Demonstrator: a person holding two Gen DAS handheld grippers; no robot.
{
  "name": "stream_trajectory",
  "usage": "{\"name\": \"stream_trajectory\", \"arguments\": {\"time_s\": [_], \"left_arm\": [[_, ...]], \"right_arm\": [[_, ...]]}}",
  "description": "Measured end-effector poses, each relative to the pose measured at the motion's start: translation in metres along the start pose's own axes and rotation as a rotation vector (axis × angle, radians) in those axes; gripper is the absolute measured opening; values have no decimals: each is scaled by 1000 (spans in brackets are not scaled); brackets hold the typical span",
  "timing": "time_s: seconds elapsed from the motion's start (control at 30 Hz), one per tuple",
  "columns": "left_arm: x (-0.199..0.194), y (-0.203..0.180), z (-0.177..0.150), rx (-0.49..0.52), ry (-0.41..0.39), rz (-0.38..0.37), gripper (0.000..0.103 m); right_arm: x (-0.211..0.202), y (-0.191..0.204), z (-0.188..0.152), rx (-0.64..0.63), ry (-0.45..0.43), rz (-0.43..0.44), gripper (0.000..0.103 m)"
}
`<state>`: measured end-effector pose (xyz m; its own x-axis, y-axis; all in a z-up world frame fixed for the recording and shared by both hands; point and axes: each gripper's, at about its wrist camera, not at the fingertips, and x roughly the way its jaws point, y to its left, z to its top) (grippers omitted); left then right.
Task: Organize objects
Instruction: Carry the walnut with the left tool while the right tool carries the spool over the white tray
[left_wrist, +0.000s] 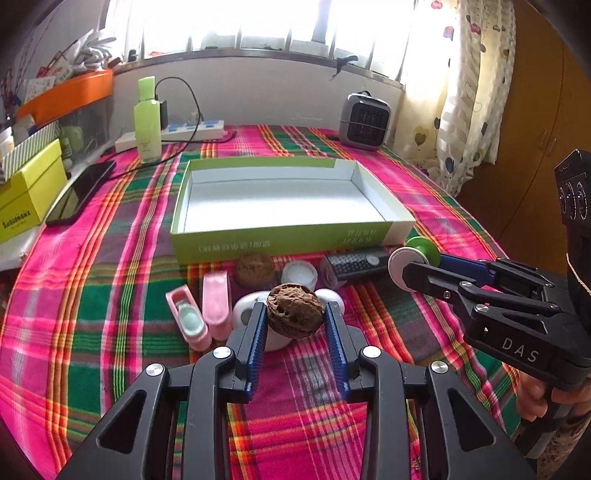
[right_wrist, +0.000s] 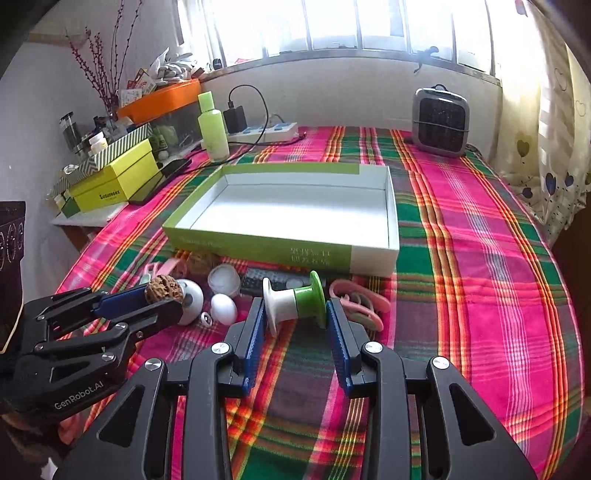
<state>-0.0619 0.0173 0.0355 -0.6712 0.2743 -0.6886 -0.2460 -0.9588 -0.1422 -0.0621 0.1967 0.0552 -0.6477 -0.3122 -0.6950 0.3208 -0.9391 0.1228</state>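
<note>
Left tongs (left_wrist: 295, 314) clamp walnut (left_wrist: 294, 313); right tongs (right_wrist: 295, 308) clamp spool (right_wrist: 293, 301); pink clips (right_wrist: 360, 301) only right view.

Rough walnut (left_wrist: 295, 309), woven plaid cloth (left_wrist: 110, 295), matt cardboard box (left_wrist: 258, 245).

Each wrist camera sits close behind its own fingers, tilted down across the plaid cloth (left_wrist: 110, 295), both sharing the open box (left_wrist: 288, 206) beyond the fingertips.

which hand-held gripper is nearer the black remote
Right. The right hand-held gripper holds its spool just in front of the black remote; the left hand-held gripper sits farther left.
</note>
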Motion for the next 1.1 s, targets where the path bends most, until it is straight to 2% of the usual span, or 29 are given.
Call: {"name": "stream_trajectory", "arguments": {"time_s": [0.47,0.8,1.1], "left_arm": [[17,19,51,4,-55,55,30],[59,36,76,-19,10,51,30],[86,46,91,-24,50,85,30]], "right_arm": [[21,-10,38,23,-23,-22,34],[59,-19,62,33,25,-33,34],[91,-21,81,22,75,-38,34]]}}
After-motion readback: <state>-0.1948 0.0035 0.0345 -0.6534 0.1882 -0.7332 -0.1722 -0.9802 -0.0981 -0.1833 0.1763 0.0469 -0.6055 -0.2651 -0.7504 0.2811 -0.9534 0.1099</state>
